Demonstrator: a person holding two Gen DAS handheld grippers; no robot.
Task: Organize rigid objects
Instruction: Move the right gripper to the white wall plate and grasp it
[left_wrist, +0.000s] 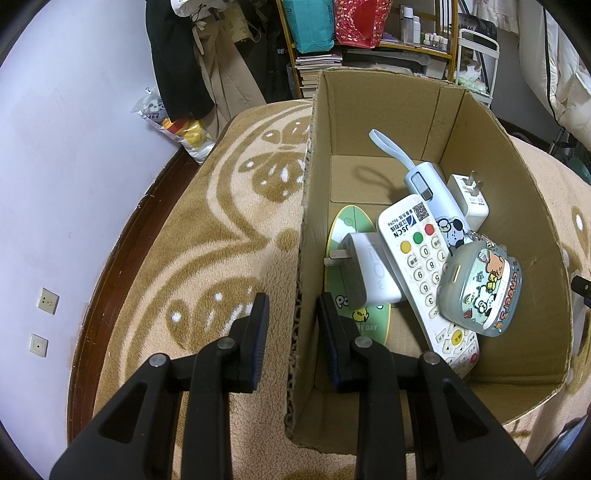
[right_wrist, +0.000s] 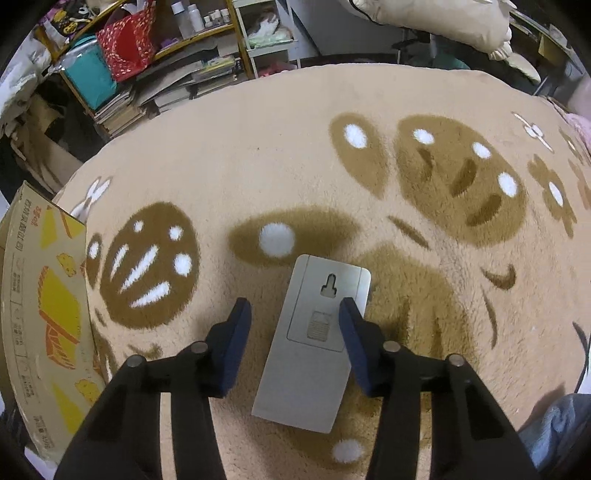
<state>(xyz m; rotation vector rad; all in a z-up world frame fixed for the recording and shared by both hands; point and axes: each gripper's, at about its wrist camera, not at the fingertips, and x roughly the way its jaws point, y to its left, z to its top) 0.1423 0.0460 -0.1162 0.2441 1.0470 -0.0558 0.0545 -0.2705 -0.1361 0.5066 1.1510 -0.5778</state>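
The left tongs (left_wrist: 293, 310) straddle the near wall of a cardboard box (left_wrist: 509, 206), spread apart and not clamping it. Inside lie a remote control (left_wrist: 424, 258), two white chargers (left_wrist: 369, 273), a power bank (left_wrist: 428, 184) and a cartoon-print case (left_wrist: 480, 288). The right tongs (right_wrist: 293, 317) hang spread over a grey flat device (right_wrist: 314, 343) lying back-up on the patterned blanket (right_wrist: 295, 155), holding nothing.

Left wrist view looks down, close, over cardboard box (left_wrist: 480, 155) wall; right wrist view faces blanket (right_wrist: 258, 155); both share blanket, box, shelf (left_wrist: 369, 51).
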